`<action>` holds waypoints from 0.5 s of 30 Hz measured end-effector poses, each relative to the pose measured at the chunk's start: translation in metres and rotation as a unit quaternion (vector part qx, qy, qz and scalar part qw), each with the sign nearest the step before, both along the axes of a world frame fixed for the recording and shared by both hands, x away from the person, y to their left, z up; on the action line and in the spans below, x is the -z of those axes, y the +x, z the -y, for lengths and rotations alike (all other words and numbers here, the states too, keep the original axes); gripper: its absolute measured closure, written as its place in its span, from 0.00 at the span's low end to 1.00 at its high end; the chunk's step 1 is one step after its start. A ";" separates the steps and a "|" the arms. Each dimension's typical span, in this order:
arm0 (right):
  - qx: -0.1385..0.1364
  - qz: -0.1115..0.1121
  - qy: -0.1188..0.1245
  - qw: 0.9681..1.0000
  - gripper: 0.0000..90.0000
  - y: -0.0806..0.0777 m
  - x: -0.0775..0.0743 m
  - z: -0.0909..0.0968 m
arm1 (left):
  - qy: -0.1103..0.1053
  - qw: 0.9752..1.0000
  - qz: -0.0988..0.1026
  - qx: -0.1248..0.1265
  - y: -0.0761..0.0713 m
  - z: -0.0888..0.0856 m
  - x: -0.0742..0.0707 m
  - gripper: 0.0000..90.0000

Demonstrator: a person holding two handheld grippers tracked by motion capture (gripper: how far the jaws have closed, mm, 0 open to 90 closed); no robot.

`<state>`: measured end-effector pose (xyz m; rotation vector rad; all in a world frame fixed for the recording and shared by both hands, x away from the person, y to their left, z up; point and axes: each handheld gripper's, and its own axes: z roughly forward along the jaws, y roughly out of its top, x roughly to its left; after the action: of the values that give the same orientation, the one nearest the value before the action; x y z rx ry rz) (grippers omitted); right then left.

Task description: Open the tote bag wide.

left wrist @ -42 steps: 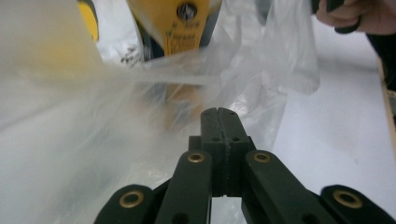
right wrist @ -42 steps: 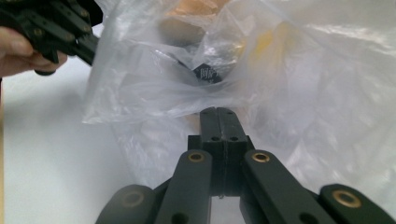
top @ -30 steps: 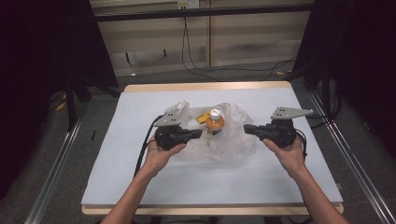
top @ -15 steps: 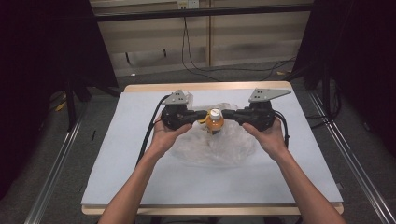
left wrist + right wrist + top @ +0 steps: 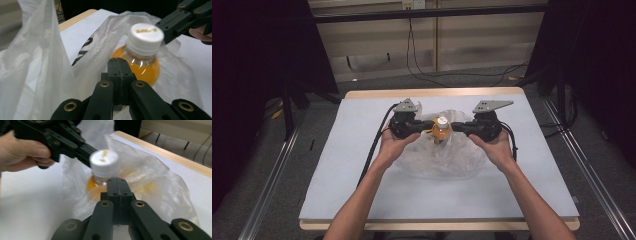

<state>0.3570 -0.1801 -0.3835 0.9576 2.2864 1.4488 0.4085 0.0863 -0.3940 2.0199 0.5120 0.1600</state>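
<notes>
Bottle of orange drink stands between both claws — left claw and right claw clenched, each pinching the clear plastic bag on the worktop.

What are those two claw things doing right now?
Left gripper: closed, apparently pinching the plastic bag beside the orange drink bottle.
Right gripper: closed; grip unclear.

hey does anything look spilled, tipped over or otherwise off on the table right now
Nothing stands out. The orange drink bottle stands upright with its white cap on, and no liquid shows on the table. The clear plastic bag lies crumpled around it. The left claw and right claw, both shut, flank the bottle.
</notes>
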 end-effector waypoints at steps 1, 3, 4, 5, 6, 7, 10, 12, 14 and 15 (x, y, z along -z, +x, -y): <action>0.002 -0.003 0.002 1.000 1.00 0.002 0.002 0.001 | 0.001 1.000 -0.003 0.000 0.001 0.000 0.003 1.00; 0.004 -0.008 0.000 1.000 1.00 0.007 0.006 0.000 | 0.010 1.000 -0.009 -0.006 0.003 -0.002 0.010 1.00; 0.007 -0.010 -0.004 1.000 1.00 0.010 0.009 0.000 | 0.020 1.000 -0.011 -0.007 0.003 -0.002 0.013 1.00; 0.011 -0.013 -0.008 1.000 1.00 0.012 0.012 0.000 | 0.019 1.000 -0.014 -0.007 0.004 -0.003 0.018 1.00; 0.012 -0.017 -0.009 1.000 1.00 0.016 0.015 0.001 | 0.025 1.000 -0.017 -0.009 0.004 -0.004 0.021 1.00; 0.015 -0.022 -0.010 1.000 1.00 0.019 0.018 0.001 | 0.030 0.999 -0.019 -0.012 0.004 -0.005 0.024 1.00; 0.015 -0.034 -0.013 0.999 1.00 0.027 0.028 0.001 | 0.042 0.999 -0.025 -0.014 0.006 -0.005 0.031 1.00; 0.016 -0.041 -0.017 0.999 1.00 0.032 0.035 -0.001 | 0.055 0.998 -0.027 -0.016 0.008 -0.005 0.037 1.00; 0.015 -0.047 -0.020 0.999 1.00 0.037 0.042 -0.002 | 0.060 0.997 -0.035 -0.014 0.010 -0.003 0.044 1.00; 0.016 -0.049 -0.020 0.998 1.00 0.039 0.044 -0.003 | 0.065 0.997 -0.039 -0.014 0.012 -0.003 0.048 1.00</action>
<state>0.3961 -0.1774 -0.4277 1.0702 2.3488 1.3667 0.4201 0.0894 -0.4418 2.1528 0.5936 0.1348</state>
